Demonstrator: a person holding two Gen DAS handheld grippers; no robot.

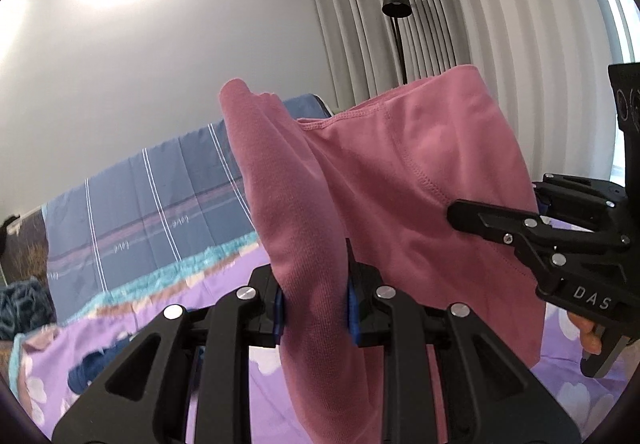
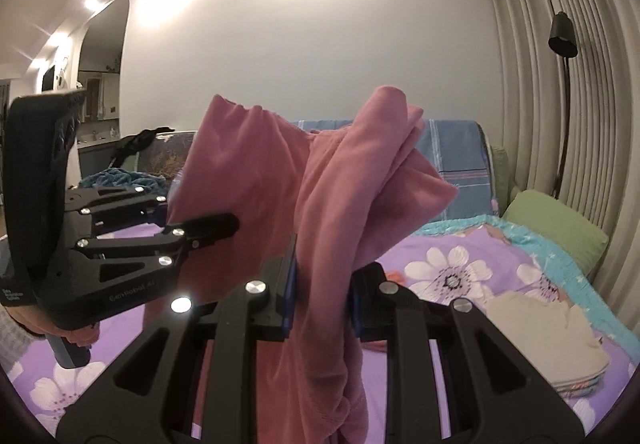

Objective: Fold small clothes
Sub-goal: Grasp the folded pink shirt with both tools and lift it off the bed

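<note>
A pink garment (image 1: 400,172) hangs in the air above the bed, stretched between both grippers. My left gripper (image 1: 316,304) is shut on a bunched edge of it, and the cloth drapes down past the fingers. My right gripper (image 2: 322,296) is shut on another bunched part of the pink garment (image 2: 340,196). In the left wrist view the right gripper (image 1: 500,222) comes in from the right and grips the cloth's far side. In the right wrist view the left gripper (image 2: 192,232) comes in from the left at the cloth's edge.
A purple floral bedspread (image 2: 460,264) lies below. A folded beige cloth (image 2: 548,340) lies on it at the right. A green pillow (image 2: 556,228), a blue striped cover (image 1: 160,196), dark blue clothes (image 1: 24,308), a black floor lamp (image 1: 396,28) and curtains (image 1: 500,4) stand beyond.
</note>
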